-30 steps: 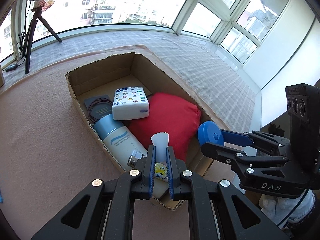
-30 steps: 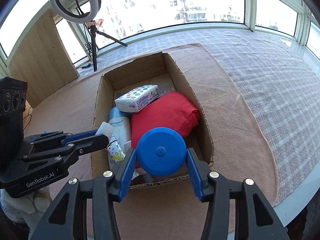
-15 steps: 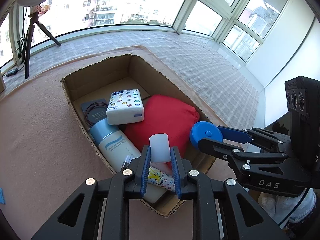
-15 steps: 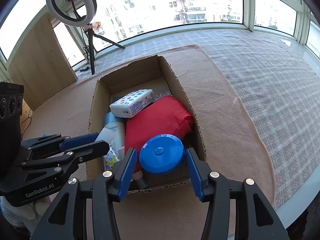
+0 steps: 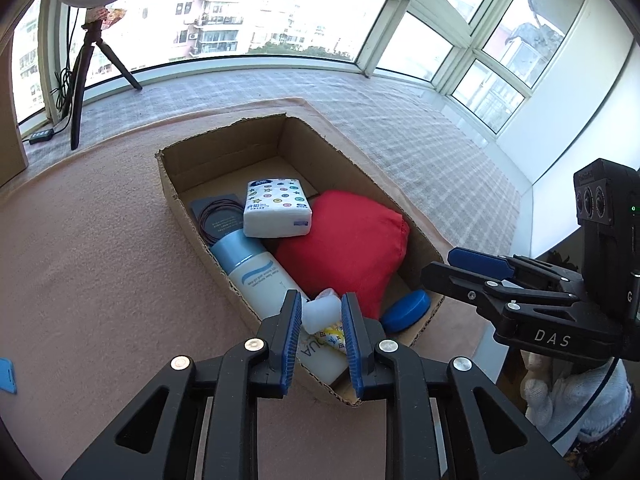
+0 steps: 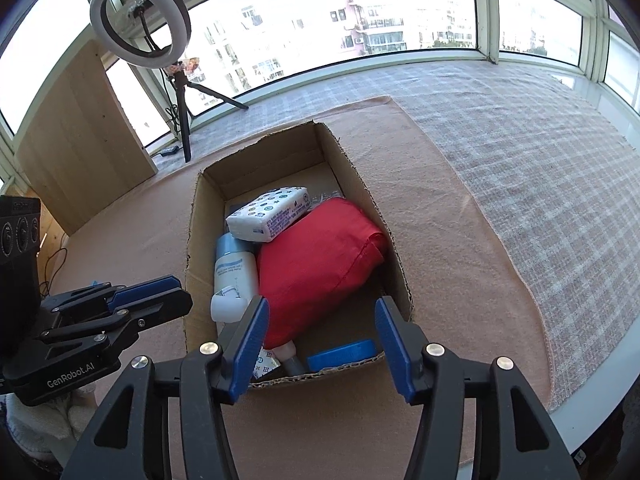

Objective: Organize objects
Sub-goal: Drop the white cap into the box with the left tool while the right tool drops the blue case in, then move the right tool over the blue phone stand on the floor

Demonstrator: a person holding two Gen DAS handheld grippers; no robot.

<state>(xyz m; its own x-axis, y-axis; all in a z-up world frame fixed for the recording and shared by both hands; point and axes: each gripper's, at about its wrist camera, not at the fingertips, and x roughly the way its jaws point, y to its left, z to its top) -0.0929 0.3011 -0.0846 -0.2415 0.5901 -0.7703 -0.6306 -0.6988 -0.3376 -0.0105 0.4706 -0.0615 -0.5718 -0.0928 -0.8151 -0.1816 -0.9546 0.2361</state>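
Note:
An open cardboard box [image 5: 224, 140] [image 6: 360, 184] sits on the pink mat. It holds a red pouch [image 5: 344, 240] [image 6: 320, 264], a patterned tissue pack [image 5: 276, 208], a white bottle with a blue cap [image 5: 256, 268] and a dark card with hair ties [image 5: 218, 216]. A blue round tin [image 5: 406, 310] [image 6: 342, 354] lies in the near right corner. My right gripper [image 6: 320, 332] hangs open above it, holding nothing. A small white bottle [image 5: 320, 312] [image 6: 288, 354] rests in the box's near end beside a patterned packet [image 5: 330, 336]. My left gripper [image 5: 320, 336] is open just over it.
A ring light on a tripod [image 6: 140, 20] and a wooden board [image 6: 80, 140] stand at the far left. Checked cloth [image 6: 540, 168] covers the sill to the right, where the surface edge runs. A blue flat item [image 5: 8, 376] lies on the mat at the left.
My right gripper opened and the blue tin dropped into the box's near corner. My left gripper widened and let the small white bottle down into the box. Both pulled back a little.

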